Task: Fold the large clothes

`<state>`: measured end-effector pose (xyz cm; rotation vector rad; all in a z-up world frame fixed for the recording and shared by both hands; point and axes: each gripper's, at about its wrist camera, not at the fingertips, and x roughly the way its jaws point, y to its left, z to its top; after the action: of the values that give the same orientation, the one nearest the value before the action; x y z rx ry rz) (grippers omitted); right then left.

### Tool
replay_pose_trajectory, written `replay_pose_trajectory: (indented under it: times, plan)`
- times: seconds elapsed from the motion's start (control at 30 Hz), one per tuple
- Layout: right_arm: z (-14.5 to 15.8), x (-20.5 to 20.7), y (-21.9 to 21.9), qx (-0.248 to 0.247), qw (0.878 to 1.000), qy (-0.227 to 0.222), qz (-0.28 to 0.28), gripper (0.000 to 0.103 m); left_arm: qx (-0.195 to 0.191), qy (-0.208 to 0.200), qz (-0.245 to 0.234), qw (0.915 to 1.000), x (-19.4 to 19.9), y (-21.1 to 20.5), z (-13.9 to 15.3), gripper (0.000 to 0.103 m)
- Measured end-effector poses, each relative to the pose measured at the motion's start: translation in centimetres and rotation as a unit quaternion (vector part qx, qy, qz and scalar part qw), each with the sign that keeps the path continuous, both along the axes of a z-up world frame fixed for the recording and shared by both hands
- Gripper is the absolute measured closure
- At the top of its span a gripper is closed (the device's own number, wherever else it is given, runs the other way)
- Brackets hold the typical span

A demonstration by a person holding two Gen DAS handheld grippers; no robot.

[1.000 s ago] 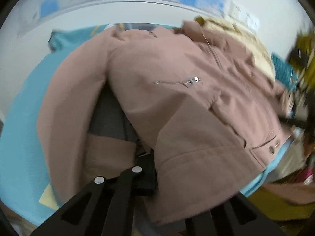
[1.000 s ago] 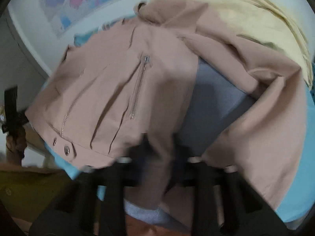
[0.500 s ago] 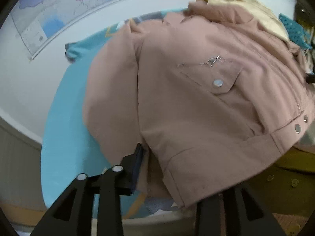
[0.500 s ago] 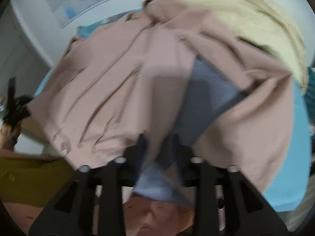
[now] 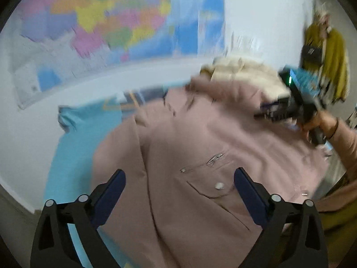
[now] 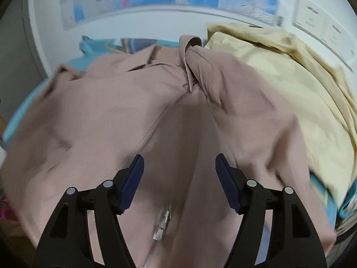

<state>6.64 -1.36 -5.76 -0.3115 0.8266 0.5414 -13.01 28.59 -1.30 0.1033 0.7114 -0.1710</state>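
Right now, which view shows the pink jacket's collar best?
The right wrist view: the pink jacket's collar stands near the top, beside the yellow garment. The left wrist view shows it far off and blurred.

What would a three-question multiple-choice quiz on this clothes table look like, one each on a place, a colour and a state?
1. Where is the cream garment relative to the pink jacket?
A. at its right, by the wall
B. under the table
C. hanging on the map

2. What colour is the table cover?
A. red
B. light blue
C. black

3. How is the left gripper?
A. clamped on a sleeve
B. open, holding nothing
C. out of sight

Answers: 1 A, it is heaped beside the jacket's collar; 2 B, blue shows past the jacket's edge; 3 B, its fingers stand apart above the cloth.
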Motion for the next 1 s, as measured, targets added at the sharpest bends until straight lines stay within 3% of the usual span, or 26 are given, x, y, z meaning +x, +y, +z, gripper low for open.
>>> replay_pose_trajectory:
  times: [0.1,0.13,0.17,0.23,0.3,0.4,0.53,0.63,0.7,0.73,0.77,0.83,0.9,1.0]
  plan:
    - [-1.6,2.8,1.3,-0.018,1.000,0.025,0.001,0.046,0.024,0.047,0.010,0.9985,5.3,-0.8,-2.5,0.022]
    - [-2.1,3.5,1.6,-0.021,0.999,0.034,0.003,0.059,0.028,0.057,0.012,0.9979,6.9,-0.9,-3.0,0.023]
    - [-2.6,4.3,1.8,-0.013,0.999,0.052,0.005,0.078,0.031,0.068,0.015,0.9971,8.6,-0.9,-3.5,0.024]
    - [-2.5,4.9,1.9,0.007,0.999,0.054,0.004,0.102,0.028,0.093,0.022,0.9951,11.4,-0.6,-4.3,0.032]
    - [-1.9,5.2,2.3,0.006,0.999,0.044,0.008,0.102,0.033,0.112,0.029,0.9927,14.2,-0.4,-5.1,0.047]
    - [-0.6,6.6,2.3,0.027,0.999,0.030,-0.007,0.102,0.076,0.106,0.049,0.9902,17.9,-0.1,-5.9,0.048]
    - [-0.3,8.8,2.0,0.060,0.996,0.043,-0.044,0.102,0.095,0.102,0.076,0.9873,21.7,1.1,-6.7,0.048]
    - [-1.9,8.4,2.5,0.024,0.998,0.056,-0.031,0.101,0.118,0.097,0.095,0.9837,22.5,1.6,-7.2,0.048]
    - [-1.6,7.4,1.3,0.031,0.998,0.053,-0.026,0.087,0.120,0.092,0.100,0.9834,22.3,1.7,-7.1,0.048]
    - [-1.1,6.9,0.6,0.043,0.997,0.052,-0.027,0.067,0.119,0.087,0.099,0.9840,22.0,1.6,-6.9,0.048]
    - [-0.2,6.0,-0.7,0.061,0.997,0.044,-0.027,0.057,0.115,0.080,0.098,0.9853,21.4,1.6,-6.6,0.046]
    - [1.6,4.1,-3.8,0.085,0.996,0.025,-0.031,0.056,0.107,0.069,0.095,0.9873,20.7,1.3,-5.8,0.041]
    - [3.1,2.1,-7.4,0.100,0.994,0.011,-0.051,0.047,0.095,0.052,0.082,0.9908,19.4,0.6,-4.6,0.031]
    - [4.3,-1.0,-13.2,0.097,0.990,-0.011,-0.097,0.039,0.084,0.034,0.058,0.9942,18.0,-0.9,-3.4,0.029]
